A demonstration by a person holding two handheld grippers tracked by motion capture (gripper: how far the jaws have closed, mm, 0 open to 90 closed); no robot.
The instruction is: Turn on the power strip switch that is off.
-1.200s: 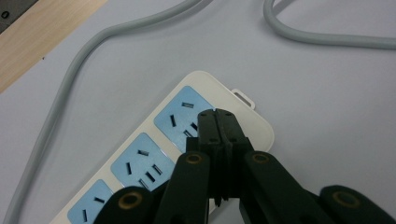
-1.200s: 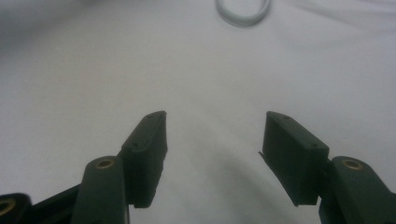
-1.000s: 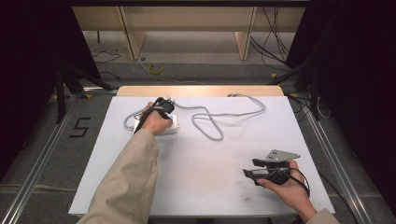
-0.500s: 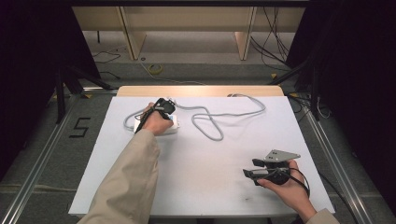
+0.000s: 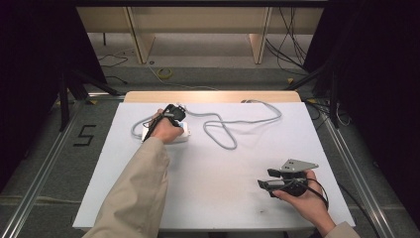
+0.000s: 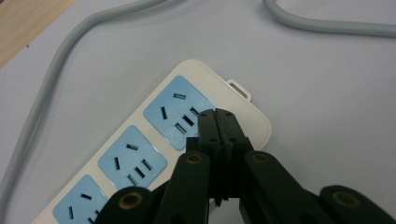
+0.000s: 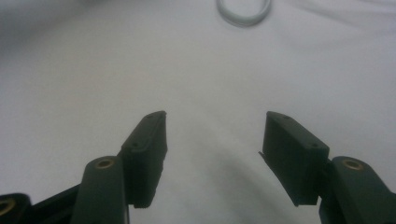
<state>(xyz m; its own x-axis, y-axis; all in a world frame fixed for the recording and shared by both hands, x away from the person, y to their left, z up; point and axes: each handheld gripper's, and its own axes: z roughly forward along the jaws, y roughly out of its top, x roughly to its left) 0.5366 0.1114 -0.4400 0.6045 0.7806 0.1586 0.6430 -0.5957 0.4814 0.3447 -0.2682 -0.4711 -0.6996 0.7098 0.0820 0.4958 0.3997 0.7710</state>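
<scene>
While the left gripper has its two black jaws pressed flat together with nothing between them, its closed tip sits over the end socket of the white plastic power strip with blue socket faces, at the strip's rounded end by the small hanging tab. Whether the tip touches the socket face or hovers just off it, can't tell. From the tip, the strip's long axis runs off toward 7 o'clock in the left gripper view, next blue socket then a third. Grey round cable curves past at 10 o'clock and another stretch crosses at 1 o'clock, both apart from the tip.

On the high view the left gripper is over the strip at the far left of the white table; cable loops off toward 3 o'clock. Right gripper lies well apart at 4 o'clock near the front edge, jaws spread wide and empty, over bare table.

Judgement: left hand is the working one, far nearer the strip; next move likely turns on the tip lining up with that end socket.
</scene>
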